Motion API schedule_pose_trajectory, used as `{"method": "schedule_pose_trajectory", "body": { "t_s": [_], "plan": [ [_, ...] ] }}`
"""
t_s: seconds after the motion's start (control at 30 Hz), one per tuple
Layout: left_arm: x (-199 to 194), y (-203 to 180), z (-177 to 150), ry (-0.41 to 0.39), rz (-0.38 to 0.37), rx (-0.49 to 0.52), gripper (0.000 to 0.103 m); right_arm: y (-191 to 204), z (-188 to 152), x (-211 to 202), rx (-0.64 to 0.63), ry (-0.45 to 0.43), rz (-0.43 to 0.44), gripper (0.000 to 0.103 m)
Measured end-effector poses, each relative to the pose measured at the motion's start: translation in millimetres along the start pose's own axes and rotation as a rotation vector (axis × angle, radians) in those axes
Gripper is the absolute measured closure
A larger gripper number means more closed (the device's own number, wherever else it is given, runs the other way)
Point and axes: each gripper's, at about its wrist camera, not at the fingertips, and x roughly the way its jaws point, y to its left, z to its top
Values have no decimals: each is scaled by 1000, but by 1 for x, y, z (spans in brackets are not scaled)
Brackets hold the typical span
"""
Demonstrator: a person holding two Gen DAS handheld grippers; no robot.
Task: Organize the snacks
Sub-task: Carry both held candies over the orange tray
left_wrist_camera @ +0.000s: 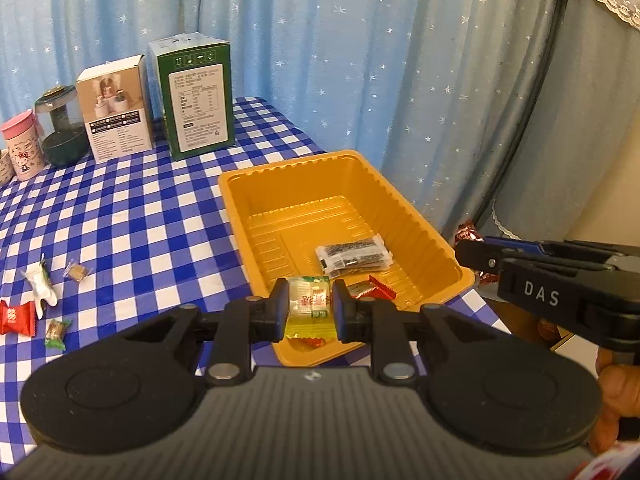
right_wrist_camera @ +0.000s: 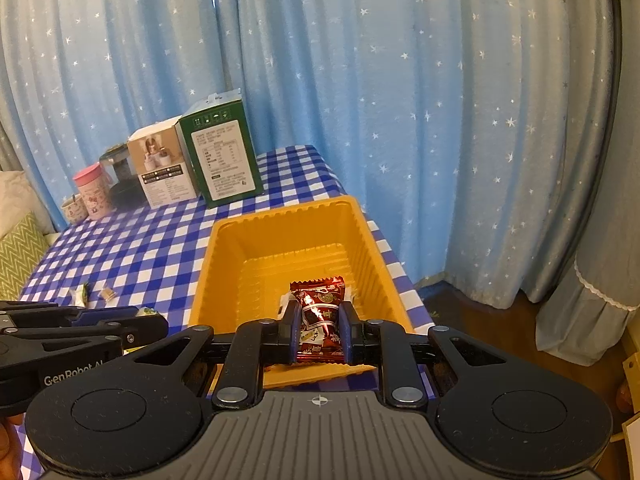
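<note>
Left wrist view: your left gripper (left_wrist_camera: 310, 311) clamps a green-yellow candy (left_wrist_camera: 310, 307) above the yellow tray (left_wrist_camera: 240, 184)'s near rim; right gripper (right_wrist_camera: 320, 330) clamps a red candy (right_wrist_camera: 320, 316) likewise. Tray holds a dark packet (left_wrist_camera: 354, 257); several loose sweets (left_wrist_camera: 40, 300) remain far left.

Orange tray (left_wrist_camera: 420, 216); blue/white check cloth (left_wrist_camera: 140, 208) under it; green box (left_wrist_camera: 192, 96) behind; blue starry curtain (left_wrist_camera: 320, 40).
</note>
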Motion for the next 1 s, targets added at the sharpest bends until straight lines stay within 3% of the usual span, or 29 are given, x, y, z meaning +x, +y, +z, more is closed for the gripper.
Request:
{"method": "schedule_pose_trajectory", "body": {
  "t_s": [1.0],
  "plan": [
    [69,11,28,42,-19,-18,82,-14,25,67,-17,52,4,83]
  ]
}}
